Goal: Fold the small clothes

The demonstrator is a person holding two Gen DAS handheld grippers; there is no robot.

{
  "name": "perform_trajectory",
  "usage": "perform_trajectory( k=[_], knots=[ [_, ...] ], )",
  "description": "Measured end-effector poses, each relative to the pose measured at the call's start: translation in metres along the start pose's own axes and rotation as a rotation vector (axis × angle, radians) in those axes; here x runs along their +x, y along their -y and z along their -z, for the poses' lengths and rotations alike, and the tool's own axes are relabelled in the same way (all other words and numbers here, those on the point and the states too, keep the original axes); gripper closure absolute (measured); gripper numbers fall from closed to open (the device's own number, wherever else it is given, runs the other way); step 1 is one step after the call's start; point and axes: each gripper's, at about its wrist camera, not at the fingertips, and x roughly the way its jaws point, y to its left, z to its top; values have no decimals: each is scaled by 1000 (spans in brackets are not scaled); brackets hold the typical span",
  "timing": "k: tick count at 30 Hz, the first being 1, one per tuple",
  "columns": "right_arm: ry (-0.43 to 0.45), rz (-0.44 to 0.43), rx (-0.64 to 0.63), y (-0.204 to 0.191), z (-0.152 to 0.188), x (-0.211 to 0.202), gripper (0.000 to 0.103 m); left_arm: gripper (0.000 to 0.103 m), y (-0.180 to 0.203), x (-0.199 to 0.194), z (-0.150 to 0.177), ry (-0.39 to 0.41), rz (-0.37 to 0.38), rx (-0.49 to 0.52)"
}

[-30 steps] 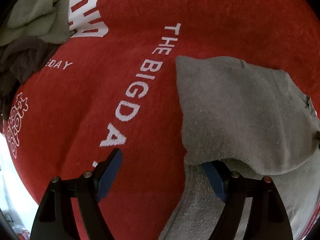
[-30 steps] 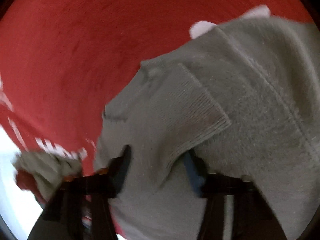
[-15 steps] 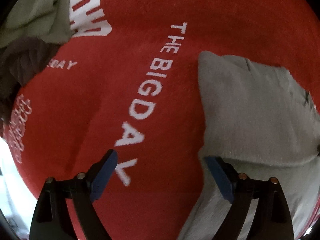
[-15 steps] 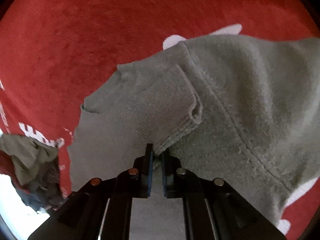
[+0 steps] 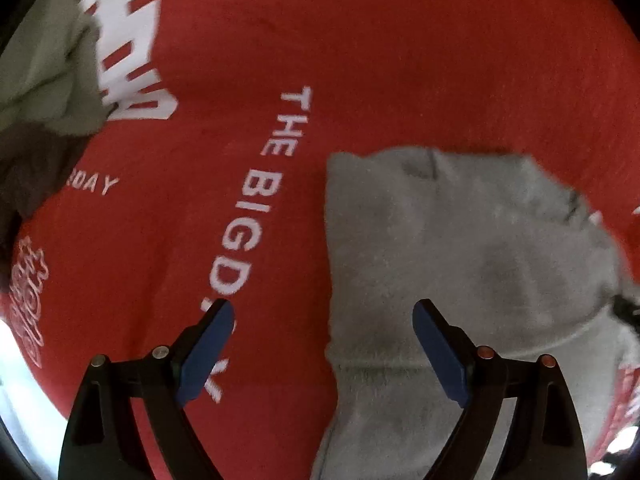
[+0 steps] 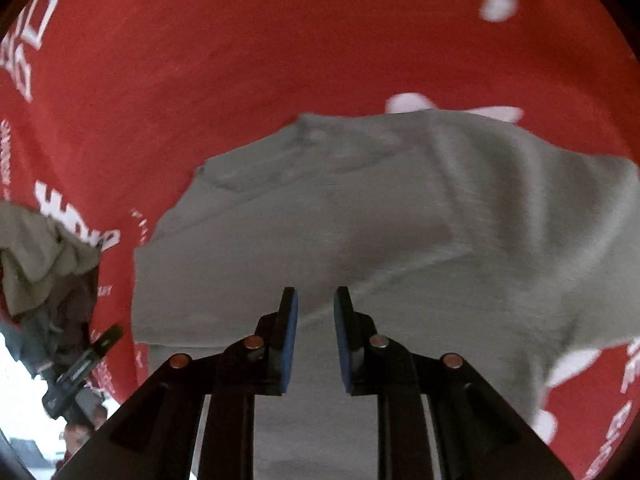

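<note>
Grey garment (image 5: 460, 264) lies folded on a red printed cloth (image 5: 360, 60), w/ a top layer doubled over a lower one; its exact kind is hard to tell, as the near part runs out of frame under both cameras and the right wrist view is motion-blurred. Left gripper (image 5: 323, 322) hangs above it, jaws spread wide, straddling the garment's left edge w/ nothing between the pads. Right gripper (image 6: 315, 300) is over the fold line; its jaws have just been opening, now a narrow gap apart, fabric below but not pinched. Bare red cloth lies open beyond and left of the garment. Crumpled pile of clothes (image 6: 44, 252) sits at the cloth's far left edge, partly cut off.
</note>
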Motion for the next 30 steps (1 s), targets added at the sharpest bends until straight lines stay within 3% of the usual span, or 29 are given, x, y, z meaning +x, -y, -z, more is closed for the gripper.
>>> perform_trajectory(
  k=[2, 5, 7, 8, 9, 12, 15, 21, 30],
  knots=[
    [-14, -15, -24, -14, 2, 8, 82, 11, -2, 16, 2, -16, -65, 9],
    [-33, -19, -63, -25, 6, 14, 76, 10, -29, 24, 6, -28, -16, -63],
    [-45, -7, -67, -21, 10, 20, 52, 10, -39, 24, 5, -31, -32, -63],
    [-58, 9, -56, -15, 12, 25, 49, 10, -42, 24, 5, -27, -46, -56],
    [-73, 30, -30, -6, 14, 29, 50, 10, -44, 23, 4, -29, -62, -50],
    [-54, -18, 68, 16, 16, 21, 50, 10, -47, 18, 3, -33, -99, -42],
    [-43, 7, 82, 24, 22, 6, 48, 10, -41, 5, 7, -42, -84, -24],
    [-55, 3, 139, 49, 48, -21, 46, 10, 7, -28, 25, -44, -43, 84],
    [-47, -14, 254, 99, 85, -44, 46, 10, 131, -43, 54, -112, 99, 265]
  ],
)
